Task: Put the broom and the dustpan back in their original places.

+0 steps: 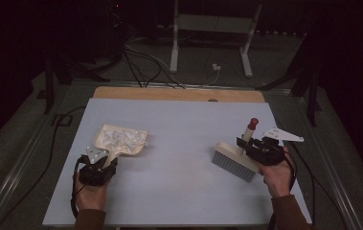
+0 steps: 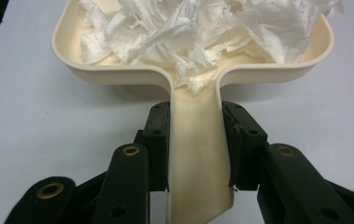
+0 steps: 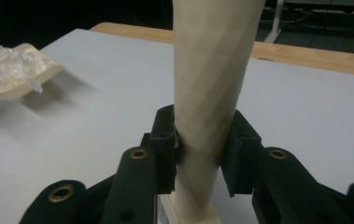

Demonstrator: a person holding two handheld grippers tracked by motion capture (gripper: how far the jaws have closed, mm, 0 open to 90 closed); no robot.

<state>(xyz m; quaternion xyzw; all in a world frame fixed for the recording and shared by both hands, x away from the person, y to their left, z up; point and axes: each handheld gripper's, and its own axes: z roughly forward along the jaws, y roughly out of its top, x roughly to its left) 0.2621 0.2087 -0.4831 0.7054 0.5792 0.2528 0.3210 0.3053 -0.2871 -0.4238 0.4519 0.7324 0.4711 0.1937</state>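
On a pale grey table (image 1: 179,158), a person works two handheld grippers well apart. At the right, the right gripper (image 1: 253,146) is clamped on the cream handle of a hand brush (image 1: 234,162); the handle rises between its black fingers (image 3: 163,140), bristles toward the tabletop. At the left, the left gripper (image 1: 103,163) pinches the flat handle of a cream dustpan (image 2: 198,154), fingers (image 2: 158,140) pressed to either edge. Crumpled white paper (image 2: 202,32) is heaped in the pan.
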